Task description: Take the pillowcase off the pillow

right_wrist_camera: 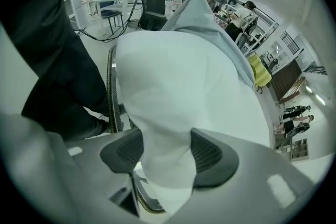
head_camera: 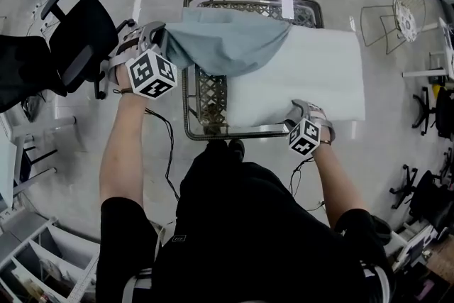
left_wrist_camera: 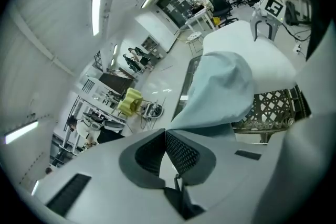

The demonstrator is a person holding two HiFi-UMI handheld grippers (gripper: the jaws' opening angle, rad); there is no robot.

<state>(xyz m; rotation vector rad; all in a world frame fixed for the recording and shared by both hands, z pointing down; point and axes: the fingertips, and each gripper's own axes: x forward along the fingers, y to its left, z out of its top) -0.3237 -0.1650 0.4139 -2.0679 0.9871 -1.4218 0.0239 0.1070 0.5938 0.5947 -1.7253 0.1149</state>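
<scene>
**Pillowcase partly off, both hand-held grippers clenched**

The left hand-held gripper (left_wrist_camera: 165, 132) is closed on an edge of the blue-grey pillowcase (head_camera: 227, 42), held up past the left rim of the bench (head_camera: 186, 106). The cloth stretches from its jaws back over the far left end of the pillow (head_camera: 312, 78). The right hand-held gripper (right_wrist_camera: 167, 152) clamps the bare white near edge of the pillow, by the bench's near rim.

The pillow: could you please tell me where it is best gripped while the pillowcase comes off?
Grip the pillow at its bare near edge, coming down from above, as the right tongs do: that part lies clear of the pillowcase and is soft enough to squash between them.
</scene>
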